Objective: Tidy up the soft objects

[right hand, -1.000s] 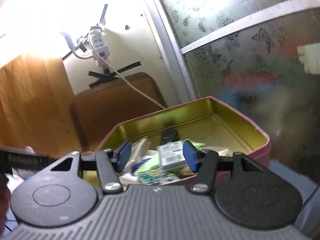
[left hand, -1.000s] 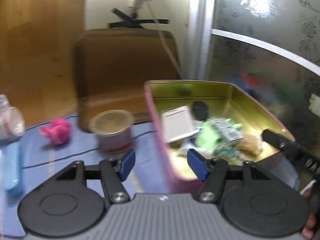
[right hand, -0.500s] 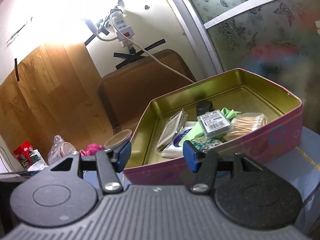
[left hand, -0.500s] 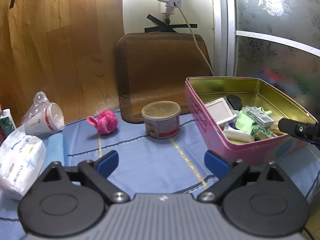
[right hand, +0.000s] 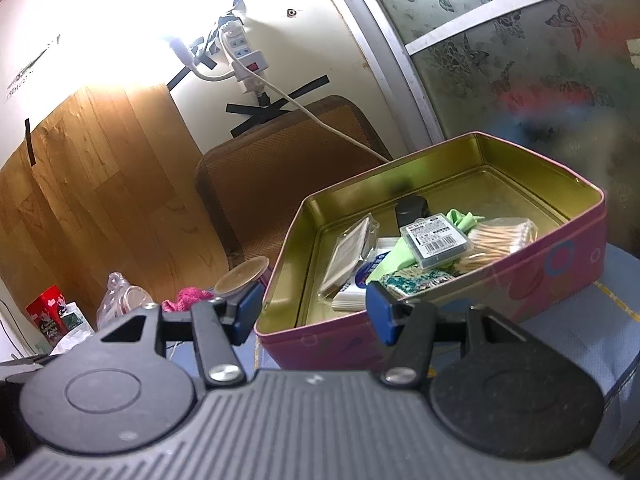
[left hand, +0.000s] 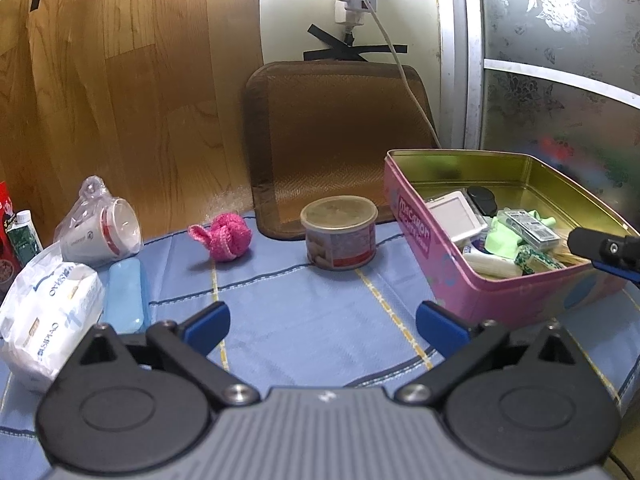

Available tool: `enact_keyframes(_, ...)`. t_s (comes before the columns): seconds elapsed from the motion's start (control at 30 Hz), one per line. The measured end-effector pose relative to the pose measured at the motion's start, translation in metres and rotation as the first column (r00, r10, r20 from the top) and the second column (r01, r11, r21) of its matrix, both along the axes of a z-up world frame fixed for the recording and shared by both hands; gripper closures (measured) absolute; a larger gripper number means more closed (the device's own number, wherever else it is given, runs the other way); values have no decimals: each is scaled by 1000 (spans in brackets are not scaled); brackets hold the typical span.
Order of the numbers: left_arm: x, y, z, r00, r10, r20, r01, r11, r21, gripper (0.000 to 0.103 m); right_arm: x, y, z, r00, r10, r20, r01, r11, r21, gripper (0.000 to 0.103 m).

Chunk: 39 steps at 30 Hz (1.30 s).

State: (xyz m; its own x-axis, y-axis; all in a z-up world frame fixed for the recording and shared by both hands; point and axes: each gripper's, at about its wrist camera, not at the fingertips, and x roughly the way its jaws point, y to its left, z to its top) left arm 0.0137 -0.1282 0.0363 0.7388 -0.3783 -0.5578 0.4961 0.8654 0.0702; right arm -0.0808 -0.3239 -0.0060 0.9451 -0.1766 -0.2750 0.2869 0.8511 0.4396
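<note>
Since one second ago, the left hand-held gripper (left hand: pixel 322 326) has pulled back from the pink tin (left hand: pixel 436 240) and its jaws have spread wide; it now hangs empty above the blue cloth (left hand: pixel 288 304) on the surface. The right hand-held gripper (right hand: pixel 310 308) is also empty, its jaws moderately apart, just in front of the tin's near wall. The pink knitted toy (left hand: pixel 224 236), probably the next soft thing to put away, lies on the cloth near the back, between the wrapped cup (left hand: pixel 106 228) and the round can (left hand: pixel 340 238), well apart from the tin. Its long axis runs about left to right, with the two small ears pointing left and the round body toward the can. I think the risk is a shallow pinch: yarn gives way under the pads, so the toy may slip out or roll. Also, a wide approach could knock the can, which stands near it.
</note>
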Motion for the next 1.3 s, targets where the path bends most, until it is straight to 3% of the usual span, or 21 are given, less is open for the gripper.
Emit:
enact_keyframes(0.37,1,0,0,1000,-6,-11,6,1000,-2,0,1,2,-1,1000,7,-4,-7,1000,2,43)
enact_keyframes(0.57,-9,-4,3,999,-33,23,33,999,-6,0,-2,-3,-1,1000,-13,14,12,1000,26,43)
enact_keyframes(0.9,-24,-3,9,993,-94,66,99,992,-78,0,-2,-1,-1,999,-34,20,33,999,34,42)
enact_keyframes(1.3,-28,-4,7,991,-92,97,98,993,-65,0,1,1,-4,999,-33,3,33,999,37,40)
